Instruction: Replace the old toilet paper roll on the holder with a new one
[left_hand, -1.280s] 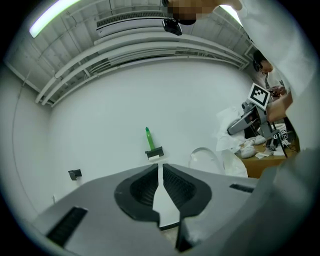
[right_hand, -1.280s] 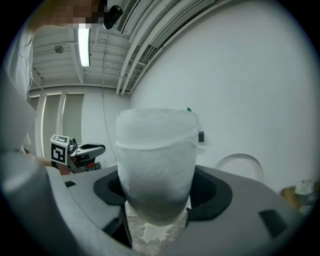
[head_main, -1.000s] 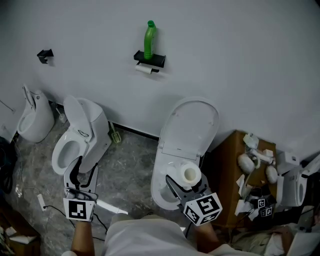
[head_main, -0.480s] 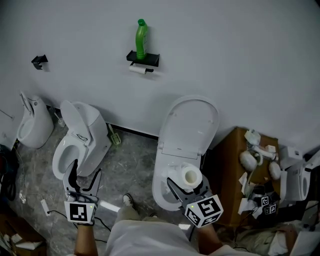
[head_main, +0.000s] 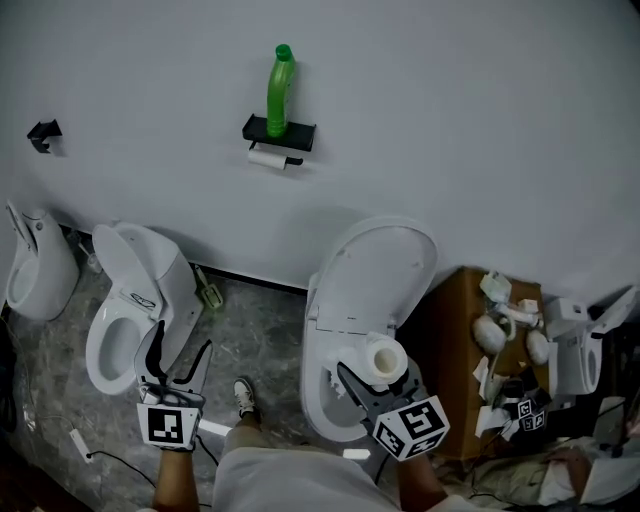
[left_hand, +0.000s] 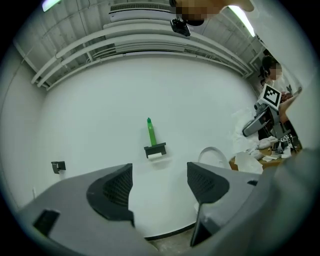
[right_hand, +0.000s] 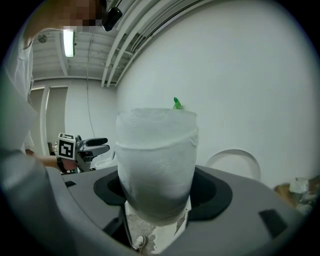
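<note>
**Q:** What is each hand-held gripper doing?

**A:** The left hand-held gripper (head_main: 180, 345) is standing released. Its jaws have just been opening, and nothing is sitting between them. In the left gripper view, only bare wall (left_hand: 100, 100) is showing in the gap. The right hand-held gripper (head_main: 380, 382) is grasping the new toilet paper roll (head_main: 381, 357). Both pads are pressing on its sides, and the roll is standing upright with its core opening facing up.

**Q:** Where is the work point lying?

**A:** The black holder (head_main: 279, 130) is hanging on the far wall, to the left of the new roll and well apart from it. The old roll (head_main: 266, 157) is sitting just under the holder's lower edge. A green bottle (head_main: 278, 90) is standing upright on top of the holder.

**Q:** Which edges are bordering the hand-held grippers?

**A:** The new roll is hanging over the bowl of the large toilet (head_main: 375, 270), near the base of its raised lid. The left hand-held gripper is hanging just beside the right flank of the small toilet (head_main: 125, 310).

**Q:** Where is open room lying?

**A:** A strip of floor (head_main: 255, 330) is running between the two toilets, with a shoe (head_main: 243, 396) at its near end. Plain wall is spreading around the holder and above the lid's rim. On the right, a brown desk (head_main: 450, 310) carrying white parts is closing off that side.
</note>
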